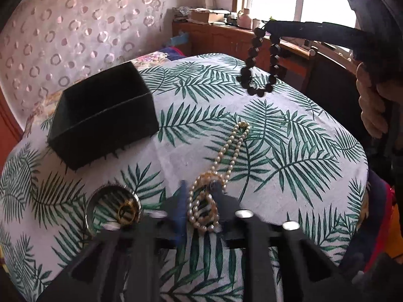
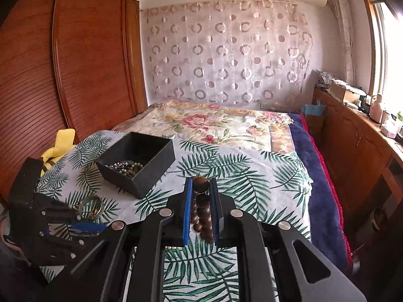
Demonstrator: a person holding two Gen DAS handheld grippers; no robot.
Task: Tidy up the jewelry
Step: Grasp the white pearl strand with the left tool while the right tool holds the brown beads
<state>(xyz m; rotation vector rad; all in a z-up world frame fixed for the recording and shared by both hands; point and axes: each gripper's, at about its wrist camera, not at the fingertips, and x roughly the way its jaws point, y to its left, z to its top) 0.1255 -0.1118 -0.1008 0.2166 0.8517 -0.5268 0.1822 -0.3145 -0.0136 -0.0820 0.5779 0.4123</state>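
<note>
Right gripper (image 2: 200, 201) clamped a dark round-bead bracelet (image 2: 200, 210), lifted at far right. Left gripper (image 1: 200, 196) pinched a cream pearl strand (image 1: 221, 166) on the leaf-print cloth (image 1: 289, 138). Only the right view showed jewelry inside the black square box (image 2: 156, 173).

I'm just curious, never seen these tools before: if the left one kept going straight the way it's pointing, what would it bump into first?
Probably the pearl necklace. The left gripper already sits over its coiled end, and the strand runs ahead on the leaf-print cloth. Depth is hard to judge.
</note>
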